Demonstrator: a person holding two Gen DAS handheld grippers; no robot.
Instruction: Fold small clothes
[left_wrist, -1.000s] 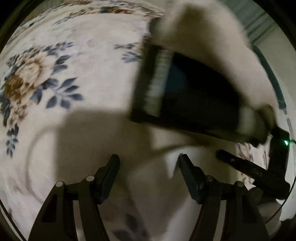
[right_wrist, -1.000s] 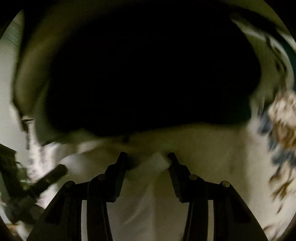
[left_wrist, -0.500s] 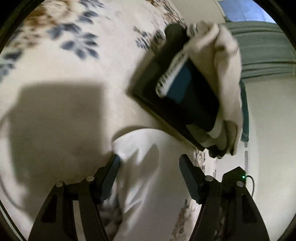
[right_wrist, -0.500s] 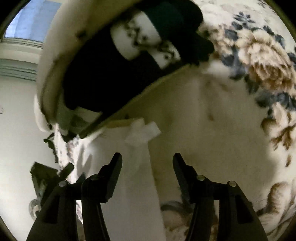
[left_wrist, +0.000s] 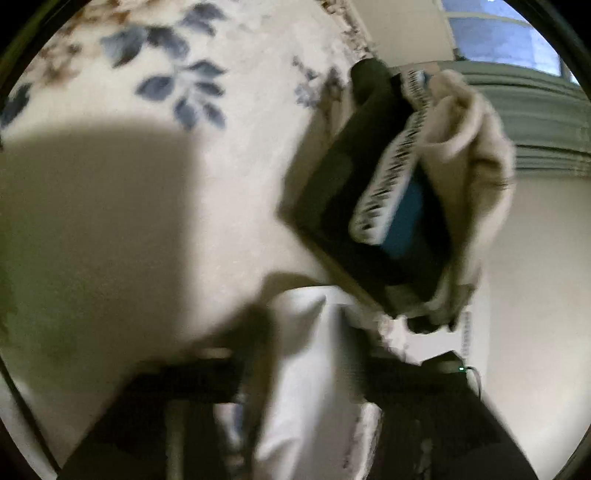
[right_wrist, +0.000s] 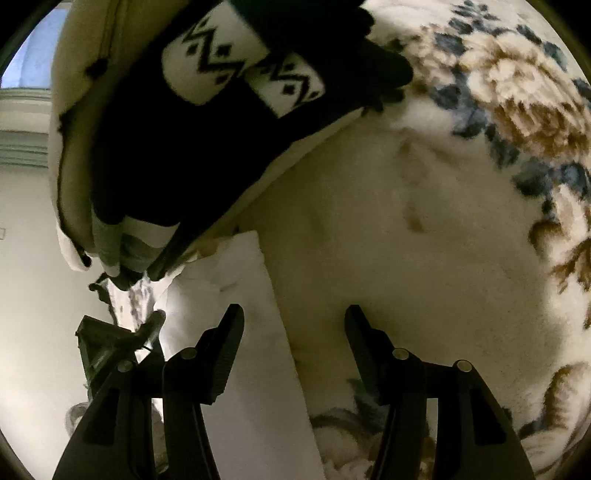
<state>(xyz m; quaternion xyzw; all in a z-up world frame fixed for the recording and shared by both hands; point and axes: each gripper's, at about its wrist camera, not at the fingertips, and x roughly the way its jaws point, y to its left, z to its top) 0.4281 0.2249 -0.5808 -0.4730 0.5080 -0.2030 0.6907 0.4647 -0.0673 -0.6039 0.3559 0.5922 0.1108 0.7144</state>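
Right gripper (right_wrist: 293, 332): jaws standing apart, nothing pinched; they have just been widening. The white cloth (right_wrist: 255, 350) is lying on the floral blanket (right_wrist: 443, 240), running under the left finger (right_wrist: 225, 354) at lower centre-left, with no pad pressing it.

Left gripper (left_wrist: 306, 387): heavily blurred at bottom of frame; jaws look apart and have just opened a bit further, the same white cloth (left_wrist: 306, 369) passing between them, apparently loose.

Likely reason: the piece is laid flat so both grippers can re-grab edges for a fold.

The basket (right_wrist: 74, 155) of rolled socks is sitting upper left in the right view, upper right in the left view, its corner nearly touching the cloth.

Versus a second ago: the basket then filled the right view, dark and blurred; now it is further off and sharp.
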